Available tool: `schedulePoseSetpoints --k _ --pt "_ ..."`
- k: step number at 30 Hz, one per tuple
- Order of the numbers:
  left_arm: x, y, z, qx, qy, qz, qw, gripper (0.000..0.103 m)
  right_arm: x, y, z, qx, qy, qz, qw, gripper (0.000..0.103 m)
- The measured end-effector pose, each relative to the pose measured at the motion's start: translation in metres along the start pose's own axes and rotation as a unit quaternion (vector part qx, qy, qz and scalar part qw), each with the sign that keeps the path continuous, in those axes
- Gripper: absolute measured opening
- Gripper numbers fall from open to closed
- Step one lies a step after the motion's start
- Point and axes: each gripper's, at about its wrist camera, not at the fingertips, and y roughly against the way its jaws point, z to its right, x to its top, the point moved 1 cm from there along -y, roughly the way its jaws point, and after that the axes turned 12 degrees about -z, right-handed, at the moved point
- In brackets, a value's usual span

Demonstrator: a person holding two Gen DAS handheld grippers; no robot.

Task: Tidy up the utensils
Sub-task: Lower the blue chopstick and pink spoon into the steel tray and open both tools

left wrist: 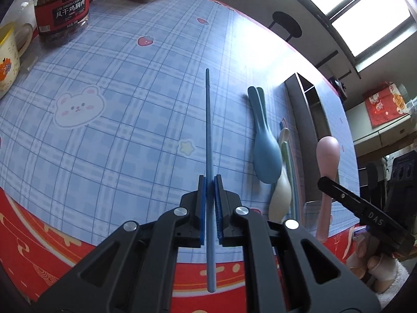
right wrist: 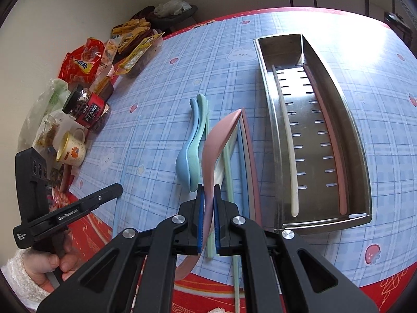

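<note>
Blue chopstick (left wrist: 208,135) sits clamped in your left gripper (left wrist: 210,182), pink spoon (right wrist: 221,140) pinched by its handle in your right gripper (right wrist: 207,195); both lifted clear so each can go lengthwise into the steel tray (right wrist: 325,224) beside the remaining pile

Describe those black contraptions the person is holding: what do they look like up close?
Each tool is matte black plastic with angular arms, triangular cut-outs and round silver pivot screws. The left tool and right tool both end in two slim fingers lined with ridged blue pads. White lettering marks their sides, "DAS" on one and "GenRobot.AI" on the other. The person's left hand shows a fluffy white sleeve cuff.
</note>
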Motion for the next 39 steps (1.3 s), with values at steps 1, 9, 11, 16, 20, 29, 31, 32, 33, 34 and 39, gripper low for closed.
schedulePoseSetpoints --k 1,9,11,16,20,29,31,32,33,34,39 --pt "-0.001 0.004 0.001 -0.006 0.001 0.002 1.0 0.01 0.0 0.002 0.003 0.0 -0.004 0.003 1.0 0.007" --pt "0.011 0.01 0.044 -0.036 -0.016 -0.003 0.9992 0.01 0.011 0.031 0.038 -0.012 -0.015 0.033 0.999 0.007" --pt "0.018 0.007 0.064 -0.041 -0.032 -0.002 0.9987 0.01 0.017 0.038 0.05 -0.022 -0.009 0.032 0.999 0.007" --pt "0.034 -0.012 0.114 -0.059 -0.059 -0.014 0.9964 0.01 0.041 0.043 0.076 -0.082 0.057 0.01 0.995 0.007" --pt "0.049 -0.033 0.15 -0.074 -0.062 -0.02 0.9951 0.01 0.058 0.039 0.086 -0.096 0.101 -0.014 0.99 0.007" --pt "0.087 -0.087 0.189 -0.07 -0.036 -0.041 0.9961 0.01 0.063 0.017 0.098 -0.09 0.114 -0.048 0.988 0.007" --pt "0.094 -0.095 0.192 -0.065 -0.032 -0.045 0.9964 0.01 0.062 0.014 0.098 -0.088 0.113 -0.049 0.988 0.007" --pt "0.097 -0.098 0.194 -0.061 -0.031 -0.046 0.9966 0.01 0.062 0.012 0.099 -0.086 0.11 -0.051 0.989 0.007" --pt "0.1 -0.101 0.196 -0.06 -0.03 -0.049 0.9965 0.01 0.062 0.01 0.1 -0.084 0.107 -0.052 0.989 0.007" --pt "0.102 -0.104 0.198 -0.059 -0.029 -0.052 0.9965 0.01 0.062 0.009 0.1 -0.085 0.105 -0.053 0.989 0.007" --pt "0.104 -0.114 0.206 -0.049 -0.03 -0.064 0.9963 0.011 0.064 0.006 0.1 -0.088 0.103 -0.056 0.989 0.007"
